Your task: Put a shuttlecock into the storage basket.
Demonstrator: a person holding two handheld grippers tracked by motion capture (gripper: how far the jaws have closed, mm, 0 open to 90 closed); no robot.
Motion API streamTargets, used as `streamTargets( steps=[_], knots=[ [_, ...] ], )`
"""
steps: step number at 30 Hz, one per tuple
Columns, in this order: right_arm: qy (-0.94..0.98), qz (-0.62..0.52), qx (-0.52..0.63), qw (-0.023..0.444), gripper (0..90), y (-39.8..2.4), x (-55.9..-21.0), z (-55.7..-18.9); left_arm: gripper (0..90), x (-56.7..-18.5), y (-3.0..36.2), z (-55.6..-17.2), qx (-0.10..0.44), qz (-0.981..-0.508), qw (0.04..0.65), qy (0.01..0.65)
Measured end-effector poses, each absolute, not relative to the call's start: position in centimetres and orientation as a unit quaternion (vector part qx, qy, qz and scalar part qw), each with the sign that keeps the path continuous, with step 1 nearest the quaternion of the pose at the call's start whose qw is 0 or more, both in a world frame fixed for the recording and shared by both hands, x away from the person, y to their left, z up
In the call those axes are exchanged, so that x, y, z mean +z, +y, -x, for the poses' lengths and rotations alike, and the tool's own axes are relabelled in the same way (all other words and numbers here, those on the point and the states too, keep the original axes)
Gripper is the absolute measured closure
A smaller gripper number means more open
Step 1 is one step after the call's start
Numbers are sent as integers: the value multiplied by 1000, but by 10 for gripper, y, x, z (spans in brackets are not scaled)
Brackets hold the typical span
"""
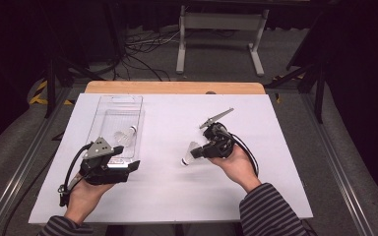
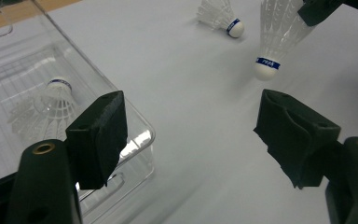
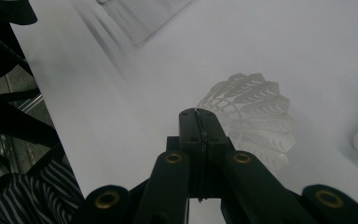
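Observation:
My right gripper (image 1: 199, 152) is shut on the feather rim of a white shuttlecock (image 1: 189, 156), which hangs cork-down just over the white table top (image 1: 177, 196). In the right gripper view the shut jaws (image 3: 198, 116) pinch the edge of the feather skirt (image 3: 254, 112). My left gripper (image 1: 128, 160) stands open at the near right corner of a clear plastic tray (image 1: 103, 105), nothing between its fingers (image 2: 100, 135). One shuttlecock (image 2: 51, 105) lies inside the tray. Another shuttlecock (image 2: 219, 14) lies on the table beyond the held shuttlecock (image 2: 277, 37).
A wooden strip (image 1: 174, 87) runs along the table's far edge. Cables and a white stand (image 1: 221, 34) are on the floor behind. Bare white surface lies between the two hands and along the front edge.

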State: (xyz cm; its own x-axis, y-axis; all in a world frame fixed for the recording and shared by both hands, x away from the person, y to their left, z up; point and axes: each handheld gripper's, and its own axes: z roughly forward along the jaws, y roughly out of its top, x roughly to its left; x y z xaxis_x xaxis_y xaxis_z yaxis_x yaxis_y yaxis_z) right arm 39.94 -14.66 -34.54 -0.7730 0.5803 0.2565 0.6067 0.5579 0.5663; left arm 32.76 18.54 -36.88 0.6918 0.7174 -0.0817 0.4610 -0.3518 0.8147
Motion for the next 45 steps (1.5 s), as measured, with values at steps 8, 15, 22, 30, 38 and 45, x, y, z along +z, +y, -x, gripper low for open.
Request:
streamTargets(
  steps=[8, 15, 22, 30, 38, 45],
  knots=[
    [-882, 335, -330, 21, 900, -148, -344, -400, 275, -368, 168, -333, 139, -820, 432, 349],
    [-882, 334, -332, 22, 900, -147, -344, -400, 275, -368, 156, -338, 131, -829, 425, 338],
    [-882, 335, -331, 22, 900, -147, -344, -400, 291, -370, 145, -342, 120, -837, 415, 336],
    [-883, 332, -332, 23, 900, -146, -344, -400, 303, -373, 135, -349, 103, -844, 407, 334],
    [-883, 330, -333, 24, 900, -145, -344, -400, 303, -378, 127, -354, 87, -853, 400, 323],
    [-883, 329, -334, 26, 900, -143, -343, -400, 298, -381, 119, -359, 74, -858, 398, 316]
  ],
)
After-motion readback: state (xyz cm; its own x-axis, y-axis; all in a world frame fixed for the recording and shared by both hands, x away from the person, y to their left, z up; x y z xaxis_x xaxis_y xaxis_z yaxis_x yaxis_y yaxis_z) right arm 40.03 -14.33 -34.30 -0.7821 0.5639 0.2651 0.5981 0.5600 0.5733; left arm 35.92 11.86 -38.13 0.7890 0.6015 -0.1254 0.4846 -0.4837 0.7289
